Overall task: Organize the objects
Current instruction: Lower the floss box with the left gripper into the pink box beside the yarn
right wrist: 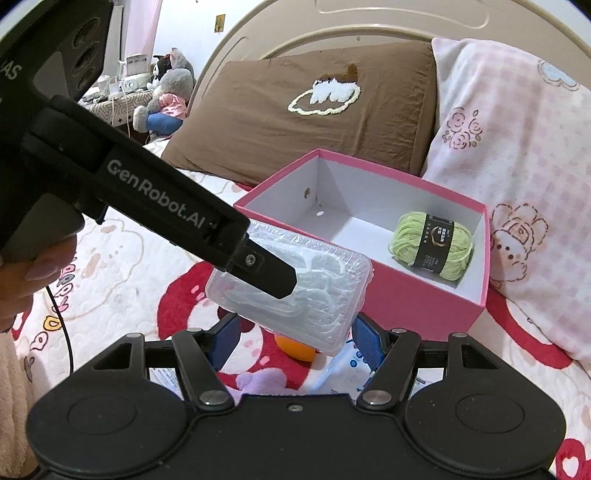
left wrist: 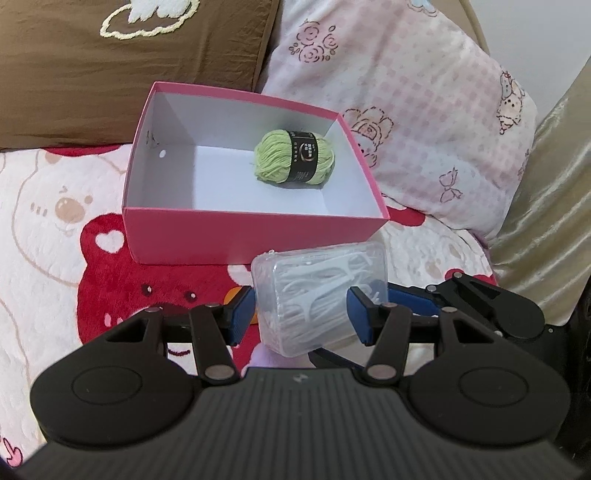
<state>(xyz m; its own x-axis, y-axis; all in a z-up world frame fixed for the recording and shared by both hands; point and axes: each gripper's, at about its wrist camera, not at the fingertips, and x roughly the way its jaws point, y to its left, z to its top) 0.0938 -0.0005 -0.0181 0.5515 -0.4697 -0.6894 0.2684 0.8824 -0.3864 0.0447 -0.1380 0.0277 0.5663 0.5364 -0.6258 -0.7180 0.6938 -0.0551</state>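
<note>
A clear plastic box of white floss picks (left wrist: pixel 321 299) is clamped between the blue pads of my left gripper (left wrist: pixel 301 314), held above the bedspread just short of the pink box (left wrist: pixel 255 236). The pink box is open, white inside, and holds a green yarn ball (left wrist: pixel 295 157) at its right. In the right wrist view the left gripper (right wrist: pixel 258 266) comes in from the left, shut on the floss box (right wrist: pixel 295 291), in front of the pink box (right wrist: pixel 417 306) with the yarn (right wrist: pixel 432 243). My right gripper (right wrist: pixel 295 339) is open and empty below the floss box.
A brown pillow (left wrist: pixel 122 70) and a pink patterned pillow (left wrist: pixel 417 122) lie behind the box. An orange ball (right wrist: pixel 295 349), a purple soft item (right wrist: pixel 258 380) and a printed packet (right wrist: pixel 340 373) lie on the red-and-white bedspread (left wrist: pixel 55 240). A beige headboard (right wrist: pixel 369 33) stands behind.
</note>
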